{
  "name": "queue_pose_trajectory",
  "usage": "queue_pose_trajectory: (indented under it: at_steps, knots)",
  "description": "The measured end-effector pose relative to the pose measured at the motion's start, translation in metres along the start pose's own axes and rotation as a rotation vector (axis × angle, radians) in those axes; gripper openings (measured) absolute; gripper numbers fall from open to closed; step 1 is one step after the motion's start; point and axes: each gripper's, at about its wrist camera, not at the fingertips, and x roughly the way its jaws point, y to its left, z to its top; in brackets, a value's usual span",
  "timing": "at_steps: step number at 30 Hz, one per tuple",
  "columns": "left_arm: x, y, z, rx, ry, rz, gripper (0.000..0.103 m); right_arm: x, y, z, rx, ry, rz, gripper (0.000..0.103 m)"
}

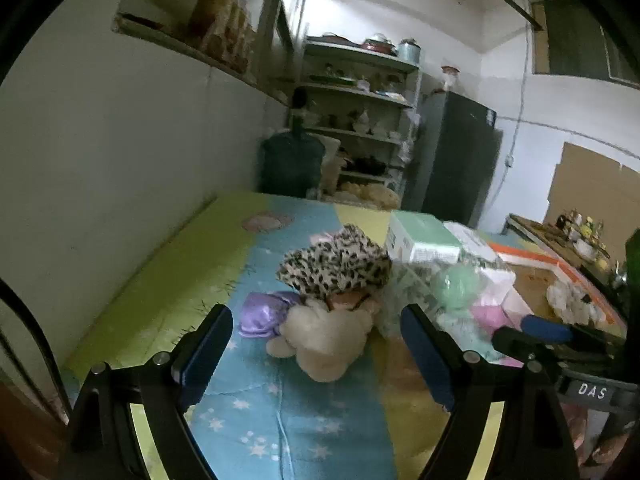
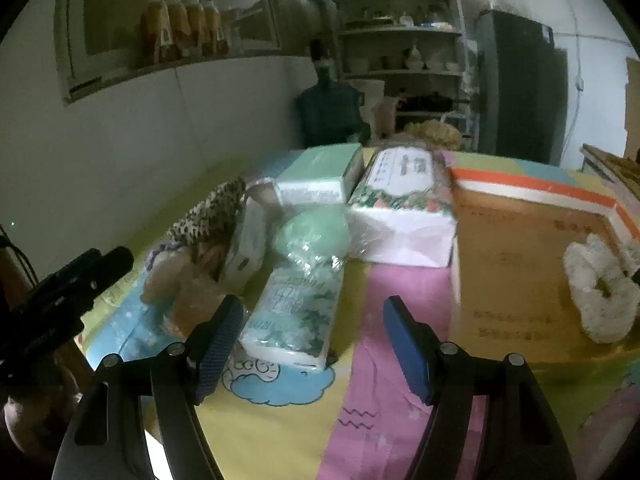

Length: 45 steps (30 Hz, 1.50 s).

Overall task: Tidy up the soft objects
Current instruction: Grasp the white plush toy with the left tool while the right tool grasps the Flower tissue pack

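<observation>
Both empty, jaws wide: left hand-held gripper [image 1: 316, 356] facing plush [image 1: 320, 340] on bed [image 1: 160, 300], right hand-held gripper [image 2: 312, 344] facing tissue pack [image 2: 292, 320]. Scrunchie [image 2: 600, 288] in box [image 2: 520, 280], probably the bin. Best pinch mid-body, lift clear, drop inside.

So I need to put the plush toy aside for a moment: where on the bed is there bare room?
Free: the green and blue sheet between the wall and the plush toy, and the pink strip between the tissue pack and the cardboard box. Crowded: the middle, with the leopard cloth, green ball and boxes.
</observation>
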Motion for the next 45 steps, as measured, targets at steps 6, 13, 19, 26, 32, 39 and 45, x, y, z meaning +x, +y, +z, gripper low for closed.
queue_pose_trajectory:
  at_steps: [6,13,19,26,32,39,45]
  knots:
    - [0.016,0.006,-0.004,-0.026,0.046,-0.025,0.085,0.011,0.000,0.000,0.002,0.018,-0.006,0.074]
    - [0.032,0.005,-0.009,-0.042,0.089,-0.041,0.081,0.025,0.001,0.000,0.006,0.045,-0.010,0.074]
    - [0.046,0.001,-0.010,-0.048,0.133,-0.059,0.070,0.029,0.002,0.001,-0.006,0.046,-0.026,0.074]
    - [0.048,0.007,-0.013,-0.068,0.117,-0.086,0.052,0.031,0.008,0.002,-0.020,0.042,-0.038,0.074]
    - [0.044,0.010,-0.015,-0.059,0.097,-0.094,0.044,0.039,0.011,0.001,-0.006,0.074,-0.042,0.074]
    - [0.039,0.011,-0.015,-0.068,0.079,-0.099,0.041,0.049,0.014,-0.003,-0.001,0.126,-0.039,0.062]
    - [0.030,0.012,-0.014,-0.060,0.055,-0.092,0.040,0.044,0.022,-0.003,-0.019,0.119,-0.025,0.045]
